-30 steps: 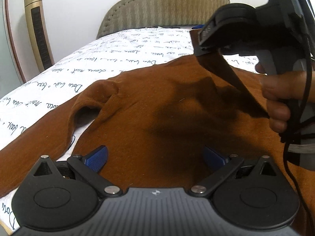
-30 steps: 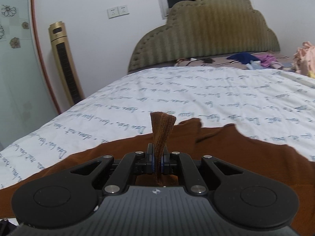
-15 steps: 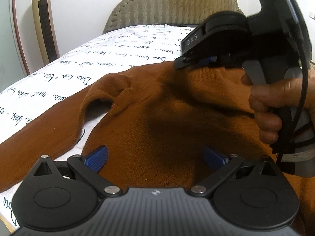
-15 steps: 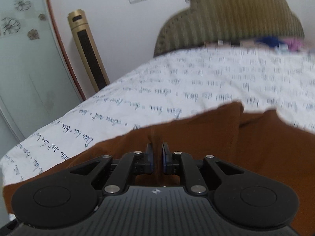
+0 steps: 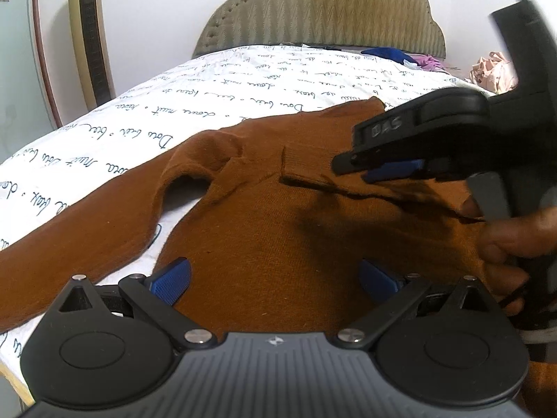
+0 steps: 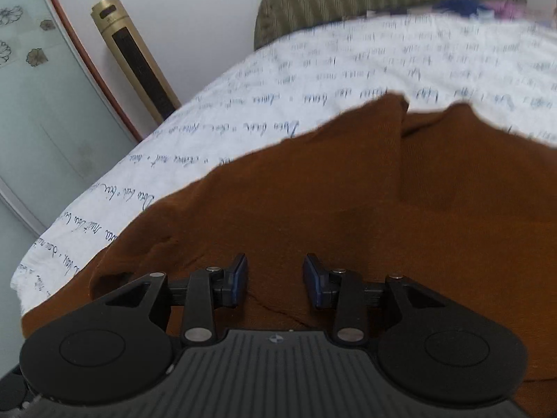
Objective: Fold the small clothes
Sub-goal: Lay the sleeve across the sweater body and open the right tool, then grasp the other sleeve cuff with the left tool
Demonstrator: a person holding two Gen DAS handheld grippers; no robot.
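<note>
A rust-brown knitted sweater (image 5: 264,230) lies spread flat on a bed covered by a white sheet printed with dark handwriting (image 5: 216,104), its body filling the near part of the bed and one long sleeve (image 5: 80,223) stretching out toward the left edge. The other sleeve (image 5: 348,177) is folded across the chest, its ribbed cuff resting on the body of the garment. The left gripper (image 5: 275,275) hovers low over the sweater's near part with its blue-padded jaws spread wide, nothing caught between them. The right gripper (image 6: 275,278), held by a bare hand (image 5: 504,240), sits just above the folded sleeve; its jaws are opening, the blue pads (image 6: 240,278) parted with only the flat knit showing beneath the gap and no cloth pinched. Behind the bed rises an olive padded headboard with a scalloped top (image 5: 320,10), a gold tower-shaped appliance (image 5: 90,35) stands against the white wall on the left, and a few loose coloured clothes (image 5: 417,57) lie near the head of the bed.
</note>
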